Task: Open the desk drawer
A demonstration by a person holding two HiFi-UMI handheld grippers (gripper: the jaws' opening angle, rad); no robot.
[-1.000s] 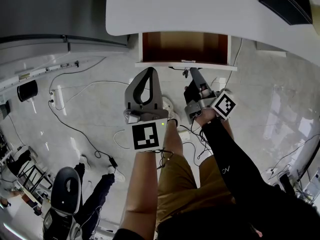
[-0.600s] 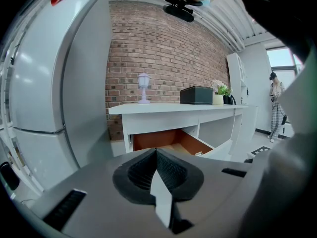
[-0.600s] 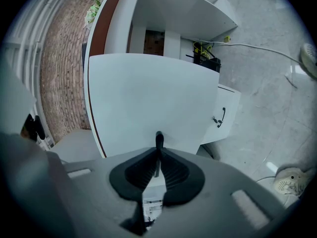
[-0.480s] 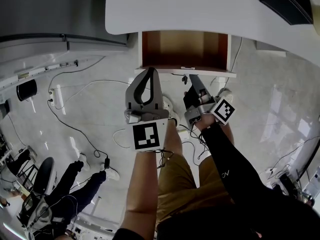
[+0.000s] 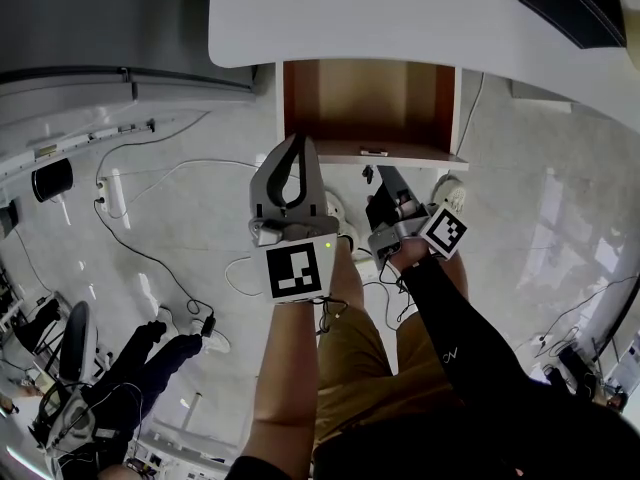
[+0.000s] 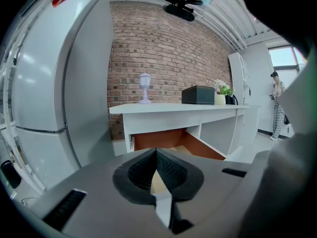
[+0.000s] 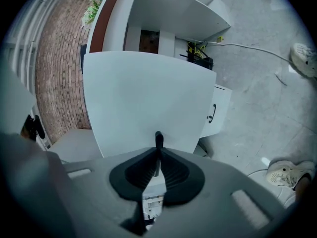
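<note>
Standing open below the white tabletop point(image 5: 400, 18), one desk drawer point(image 5: 365, 103) shows its brown inside; its rear is hidden under the tabletop. Two tools appear: the right tool point(image 7: 157, 148), pressed together on the drawer's dark handle point(image 7: 158, 137), of which only the tip shows beyond its jaws; the left tool point(image 6: 156, 151), pressed together on nothing, near the drawer's left front corner, contact unclear.

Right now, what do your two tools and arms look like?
The left tool and right tool are grey, each with a teardrop-shaped opening lined by black pads. Each carries a white cube bearing black square markers. Thin black cables trail at the wrists. The right arm wears a black long sleeve; the left is bare.
</note>
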